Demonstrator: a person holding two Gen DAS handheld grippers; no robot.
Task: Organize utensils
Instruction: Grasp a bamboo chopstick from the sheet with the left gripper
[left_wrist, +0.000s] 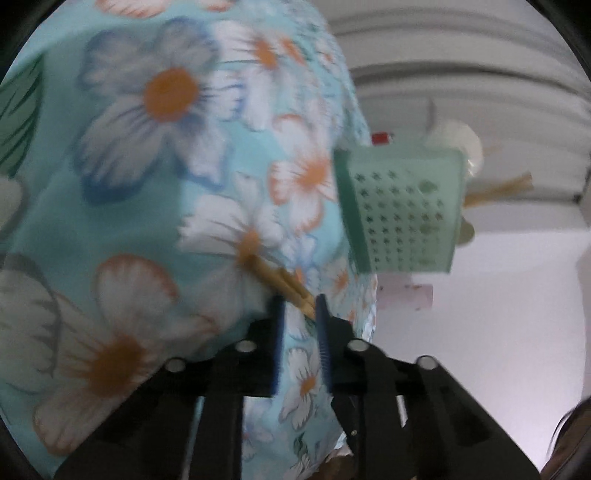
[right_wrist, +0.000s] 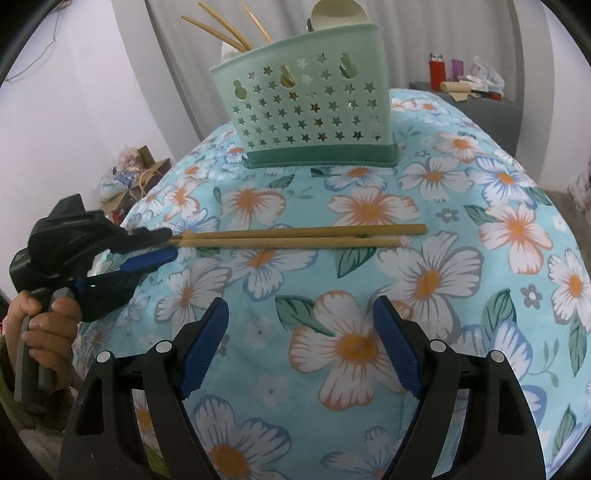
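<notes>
The two chopsticks (right_wrist: 295, 236) lie side by side on the floral cloth (right_wrist: 406, 280) that covers the surface, in front of the green holder (right_wrist: 314, 110), well apart from it. They look like light, stiff bamboo, smooth and round, so I'd guess they roll or scissor apart easily if pinched off-centre. Gripping right at the tips is the fiddly way to do it; further up the shafts would probably give more control, and both sticks need to sit square between the pads or one slips out.

The left tongs (right_wrist: 168, 243) sit at the thin ends of the pair with the jaws nearly together around them. In the left wrist view the ends (left_wrist: 291, 291) show between the pads, but it's blurry, so I can't swear that both sticks are really pinched. The right tongs (right_wrist: 299, 347) hang over the cloth nearer the camera, jaws wide apart, nothing in them.

The holder already has a few chopsticks and a pale spoon or ladle poking out, though what's inside is mostly hidden behind the star-hole wall. The hand (right_wrist: 44, 325) on the left handle is cut off at the edge, and the background clutter is too small to read.
</notes>
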